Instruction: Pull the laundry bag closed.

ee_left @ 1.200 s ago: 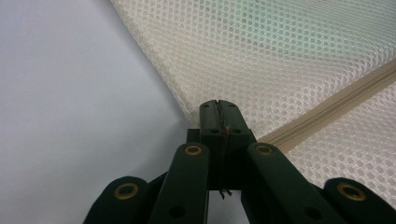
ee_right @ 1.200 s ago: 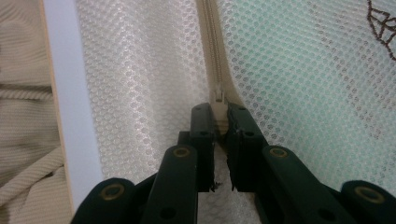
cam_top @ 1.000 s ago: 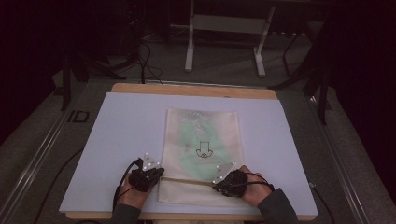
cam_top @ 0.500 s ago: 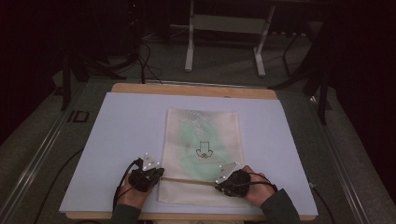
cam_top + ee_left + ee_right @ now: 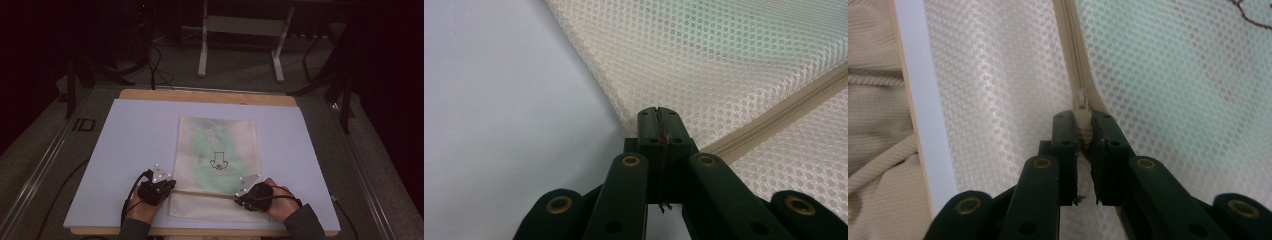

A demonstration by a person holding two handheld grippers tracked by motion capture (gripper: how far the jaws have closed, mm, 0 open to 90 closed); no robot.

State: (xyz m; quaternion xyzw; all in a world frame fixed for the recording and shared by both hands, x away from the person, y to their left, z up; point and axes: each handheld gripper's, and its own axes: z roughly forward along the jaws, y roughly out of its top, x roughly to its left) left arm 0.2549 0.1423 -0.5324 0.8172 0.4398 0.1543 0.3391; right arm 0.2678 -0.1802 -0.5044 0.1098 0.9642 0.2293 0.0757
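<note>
On table (image 5: 125,150), mesh bag (image 5: 217,150) lengthwise (zipper (image 5: 205,194) crosswise), grippers clamped

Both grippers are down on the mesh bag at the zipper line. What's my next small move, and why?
Probably draw the right gripper slowly along the zipper toward the left gripper. Its jaws look closed on the zipper pull at the right end of the mesh bag, while the left gripper is shut on the bag's left edge beside the zipper end, anchoring it.

mesh bag (image 5: 217,150) x1 | zip (image 5: 205,194) x1 | tongs x2: L (image 5: 172,184), R (image 5: 239,196) | table (image 5: 125,130) x1
</note>
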